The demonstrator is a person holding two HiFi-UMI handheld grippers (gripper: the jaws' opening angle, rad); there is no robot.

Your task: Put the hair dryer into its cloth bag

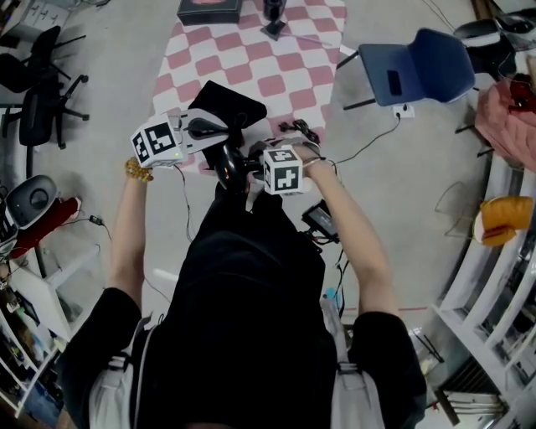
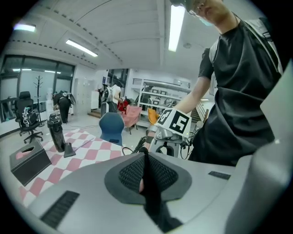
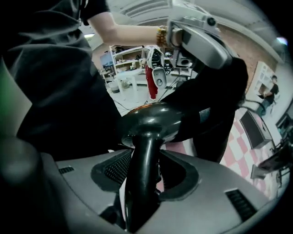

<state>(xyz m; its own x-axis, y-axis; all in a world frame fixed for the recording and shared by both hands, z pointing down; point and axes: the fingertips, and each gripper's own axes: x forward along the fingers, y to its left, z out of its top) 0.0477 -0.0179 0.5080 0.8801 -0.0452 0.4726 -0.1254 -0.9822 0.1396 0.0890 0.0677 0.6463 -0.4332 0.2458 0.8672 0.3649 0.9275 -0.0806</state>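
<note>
Tongs two: left tongs [image 2: 145, 160] pinched on one cloth bag [image 1: 230, 105]; right tongs [image 3: 143, 160] clamped round one hair dryer [image 3: 147, 122] handle.

glossy hair dryer [image 3: 143, 173], matt cloth bag [image 1: 228, 102]

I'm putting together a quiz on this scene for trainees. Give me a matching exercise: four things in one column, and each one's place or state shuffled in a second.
Things:
1. hair dryer
2. cloth bag
3. blue chair
4. black tissue box

Places or states:
A. standing off the checked cloth, to its right in the head view
B. handle clamped in the right gripper
C. at the far edge of the checked cloth
D. edge pinched in the shut left gripper

Pairs: 1-B; 2-D; 3-A; 4-C
</note>
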